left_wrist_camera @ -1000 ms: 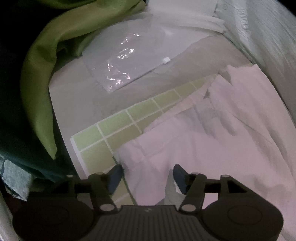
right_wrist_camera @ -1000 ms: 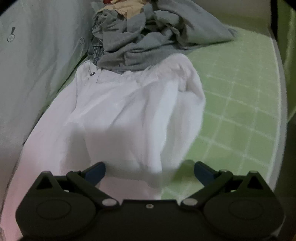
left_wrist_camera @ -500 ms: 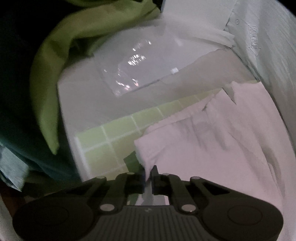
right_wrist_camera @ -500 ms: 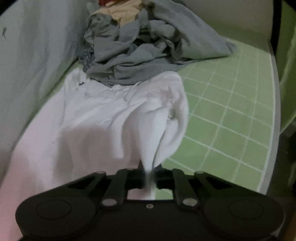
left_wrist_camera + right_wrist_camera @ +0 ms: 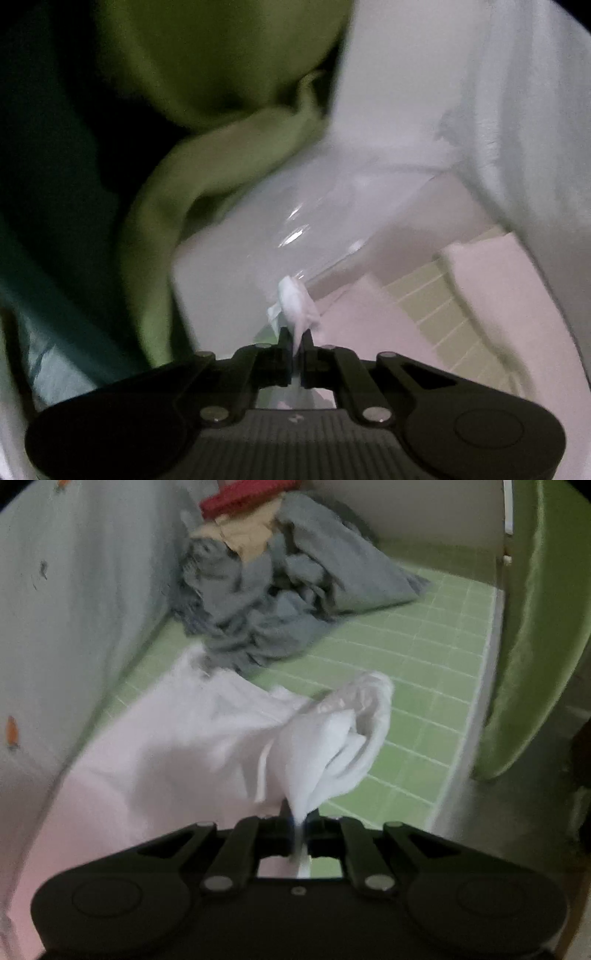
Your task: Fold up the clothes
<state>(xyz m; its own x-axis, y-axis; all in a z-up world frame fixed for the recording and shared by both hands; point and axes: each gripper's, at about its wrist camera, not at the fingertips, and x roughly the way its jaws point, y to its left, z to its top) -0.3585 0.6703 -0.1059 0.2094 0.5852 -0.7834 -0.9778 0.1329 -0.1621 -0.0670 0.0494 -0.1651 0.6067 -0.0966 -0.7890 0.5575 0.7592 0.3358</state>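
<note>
Holding the white cotton garment (image 5: pixel 177 746) pinched in both the left gripper (image 5: pixel 294 341) and right gripper (image 5: pixel 297 821), you carry its lifted edge across the green gridded mat (image 5: pixel 417 686), level and taut, away from the grey clothes pile (image 5: pixel 280 590).

The white garment (image 5: pixel 192 738) was soft matt cloth, the gridded green mat (image 5: pixel 424 686) smooth, and the clear plastic bag (image 5: pixel 295 229) glossy.
</note>
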